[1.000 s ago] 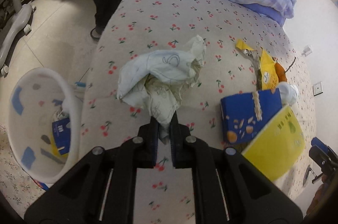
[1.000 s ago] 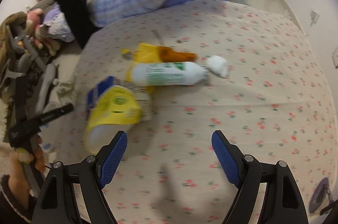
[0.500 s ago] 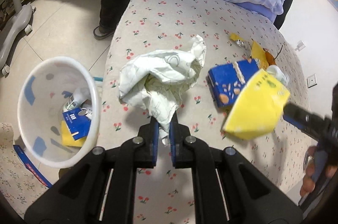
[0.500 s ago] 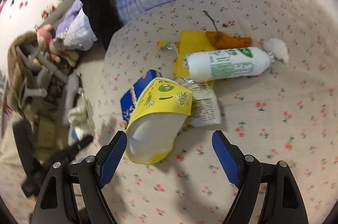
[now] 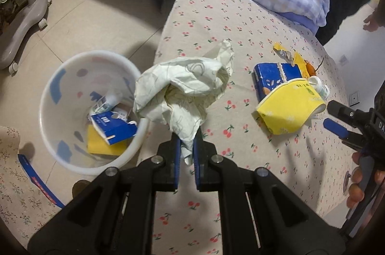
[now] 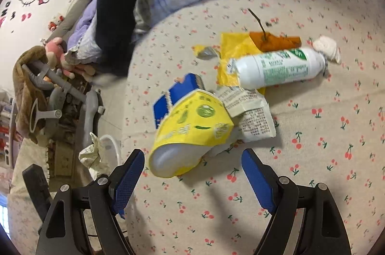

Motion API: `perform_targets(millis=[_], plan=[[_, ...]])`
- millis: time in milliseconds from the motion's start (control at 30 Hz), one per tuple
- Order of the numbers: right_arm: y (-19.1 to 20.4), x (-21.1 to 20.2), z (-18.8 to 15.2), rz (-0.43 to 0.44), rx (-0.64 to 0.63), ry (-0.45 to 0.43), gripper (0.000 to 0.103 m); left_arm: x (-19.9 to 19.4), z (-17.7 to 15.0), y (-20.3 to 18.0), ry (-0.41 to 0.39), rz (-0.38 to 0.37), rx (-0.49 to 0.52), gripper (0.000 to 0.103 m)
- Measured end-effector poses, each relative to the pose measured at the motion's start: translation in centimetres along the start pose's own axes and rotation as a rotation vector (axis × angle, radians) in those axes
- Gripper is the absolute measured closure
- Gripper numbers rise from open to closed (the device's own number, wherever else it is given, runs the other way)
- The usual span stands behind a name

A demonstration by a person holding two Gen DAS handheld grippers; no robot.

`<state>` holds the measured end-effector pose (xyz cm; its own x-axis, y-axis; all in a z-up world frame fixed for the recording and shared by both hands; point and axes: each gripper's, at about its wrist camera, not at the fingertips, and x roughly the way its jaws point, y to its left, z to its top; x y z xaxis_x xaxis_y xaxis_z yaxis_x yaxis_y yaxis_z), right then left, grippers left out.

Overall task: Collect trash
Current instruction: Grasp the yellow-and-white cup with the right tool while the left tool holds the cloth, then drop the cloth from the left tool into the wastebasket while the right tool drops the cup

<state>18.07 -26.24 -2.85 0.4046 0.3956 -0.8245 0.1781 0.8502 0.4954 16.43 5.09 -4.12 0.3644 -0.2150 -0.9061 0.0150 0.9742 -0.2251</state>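
Since a second ago your left gripper has carried the crumpled paper leftward off the middle of the bed, so in the left wrist view the wad now hangs over the bed's left edge with its left part already above the right rim of the white bin on the floor; the jaws are clamped tight on the paper's lower tail. That puts you close to a drop, I'd judge, once the wad is over the bin's mouth. The bin already holds a blue carton, a yellow piece and some small white scraps. In the right wrist view your right gripper has closed in on the yellow cup, which now lies on its side just beyond the wide-open, empty jaws. Behind it lie a blue box, torn packets, a white bottle and a yellow wrapper, all still on the bed.
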Motion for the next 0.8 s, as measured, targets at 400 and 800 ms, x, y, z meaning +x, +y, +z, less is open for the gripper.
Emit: perform_targets(millis=[400,800], plan=[[0.1,4.0,0.7,0.037,0.101,0.012,0.019,-0.7,-0.6,2.6,0.000,0.014,-0.033,0.093],[-0.3,3.8,0.4,0.009,0.101,0.011,0.028,-1.2,0.1,3.7,-0.006,-0.001,-0.054,0.093]])
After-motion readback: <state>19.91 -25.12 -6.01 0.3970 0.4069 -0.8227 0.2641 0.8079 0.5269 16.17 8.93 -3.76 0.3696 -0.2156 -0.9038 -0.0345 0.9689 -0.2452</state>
